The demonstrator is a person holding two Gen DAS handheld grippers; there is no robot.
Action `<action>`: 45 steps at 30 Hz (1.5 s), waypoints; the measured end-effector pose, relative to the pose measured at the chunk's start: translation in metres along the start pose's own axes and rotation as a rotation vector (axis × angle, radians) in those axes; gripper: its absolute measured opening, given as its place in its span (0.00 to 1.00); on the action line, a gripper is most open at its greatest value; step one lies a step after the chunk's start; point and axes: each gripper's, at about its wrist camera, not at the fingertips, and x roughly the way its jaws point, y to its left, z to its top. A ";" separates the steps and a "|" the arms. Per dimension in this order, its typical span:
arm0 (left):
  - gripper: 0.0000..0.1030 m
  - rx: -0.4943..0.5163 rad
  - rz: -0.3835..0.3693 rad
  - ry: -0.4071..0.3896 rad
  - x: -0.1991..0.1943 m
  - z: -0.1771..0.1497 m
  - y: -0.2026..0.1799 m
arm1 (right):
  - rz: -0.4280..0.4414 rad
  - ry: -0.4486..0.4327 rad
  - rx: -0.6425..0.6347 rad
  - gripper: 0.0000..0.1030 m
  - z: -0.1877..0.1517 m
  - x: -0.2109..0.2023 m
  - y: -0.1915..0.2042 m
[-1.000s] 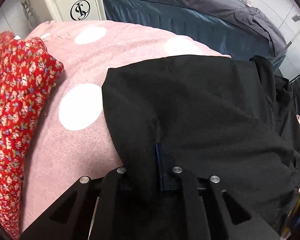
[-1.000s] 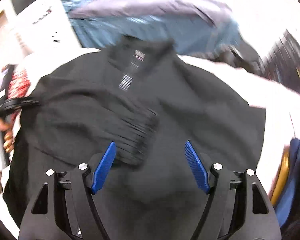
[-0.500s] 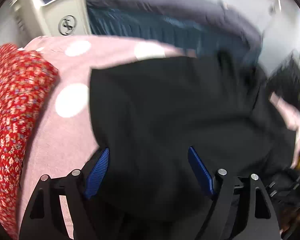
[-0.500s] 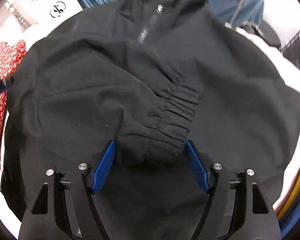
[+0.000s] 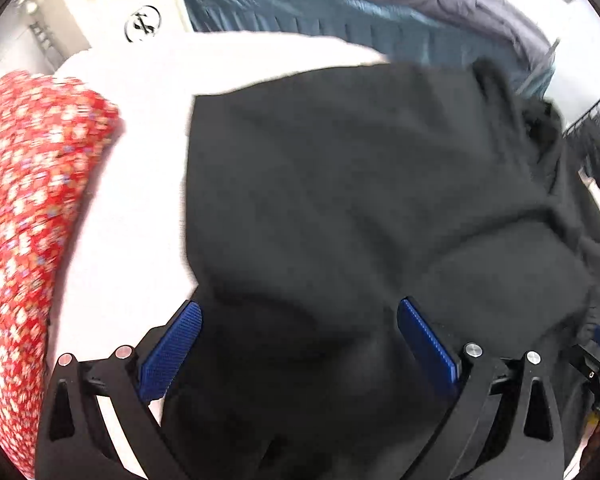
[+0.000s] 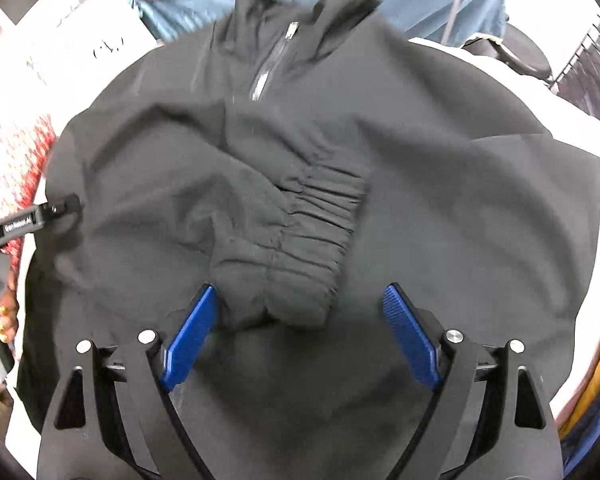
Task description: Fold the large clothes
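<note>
1. At the centre of both wrist views lies the black jacket [image 6: 440, 208], spread on a pale surface [image 5: 132, 216] that is overexposed here; its collar and zip point to 12 o'clock in the right wrist view.
2. The left hand-held gripper [image 5: 296, 344] was clamped on a fold of the jacket a second ago; its jaws have just been opening and now stand wide, fabric below them but not pinched. That fold looks released and laid.
3. The right hand-held gripper [image 6: 300, 334] has also just been opening and has dropped closer; the elastic cuff [image 6: 316, 240] of the sleeve folded across the chest sits between its blue pads [image 6: 188, 336], unpressed. A grasp on that cuff seems next.
4. Hidden or unclear: the jacket's hem lies under both grippers; the right sleeve cannot be made out. The red floral garment [image 5: 28, 216] at 9 o'clock is blurred and cut off.
</note>
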 end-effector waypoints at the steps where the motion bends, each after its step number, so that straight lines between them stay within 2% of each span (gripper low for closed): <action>1: 0.94 -0.017 0.002 -0.011 -0.006 -0.002 0.004 | 0.006 -0.011 0.009 0.82 -0.002 -0.008 -0.003; 5: 0.94 -0.097 -0.003 -0.016 -0.035 -0.019 0.037 | 0.017 -0.033 0.034 0.82 -0.024 -0.040 -0.016; 10: 0.94 -0.164 -0.015 -0.007 -0.068 -0.063 0.079 | 0.017 -0.044 0.099 0.82 -0.058 -0.068 -0.030; 14: 0.94 -0.207 -0.046 0.031 -0.078 -0.105 0.113 | 0.016 -0.019 0.139 0.82 -0.092 -0.075 -0.046; 19: 0.93 -0.253 -0.081 0.067 -0.082 -0.152 0.133 | 0.006 0.026 0.205 0.82 -0.146 -0.090 -0.074; 25: 0.92 -0.237 -0.089 0.114 -0.087 -0.207 0.158 | 0.011 0.066 0.246 0.82 -0.206 -0.106 -0.105; 28: 0.92 -0.225 -0.118 0.121 -0.094 -0.227 0.170 | 0.003 0.090 0.273 0.82 -0.239 -0.112 -0.119; 31: 0.92 -0.183 -0.168 0.124 -0.106 -0.237 0.171 | 0.001 0.121 0.310 0.82 -0.269 -0.115 -0.131; 35: 0.92 -0.074 -0.153 0.133 -0.106 -0.239 0.157 | 0.027 0.154 0.354 0.82 -0.300 -0.118 -0.144; 38: 0.92 -0.021 -0.200 0.114 -0.098 -0.239 0.151 | 0.045 0.170 0.368 0.82 -0.314 -0.119 -0.148; 40: 0.83 0.021 -0.244 0.155 -0.083 -0.239 0.138 | 0.039 0.185 0.376 0.82 -0.320 -0.117 -0.151; 42: 0.48 0.090 -0.244 0.227 -0.071 -0.238 0.113 | 0.027 0.187 0.376 0.82 -0.322 -0.118 -0.153; 43: 0.40 0.122 -0.254 0.243 -0.070 -0.238 0.103 | 0.023 0.186 0.378 0.82 -0.323 -0.119 -0.153; 44: 0.23 0.158 -0.278 0.250 -0.076 -0.238 0.093 | 0.025 0.184 0.381 0.82 -0.324 -0.120 -0.154; 45: 0.10 0.165 -0.302 0.240 -0.088 -0.237 0.088 | 0.024 0.182 0.379 0.82 -0.324 -0.121 -0.154</action>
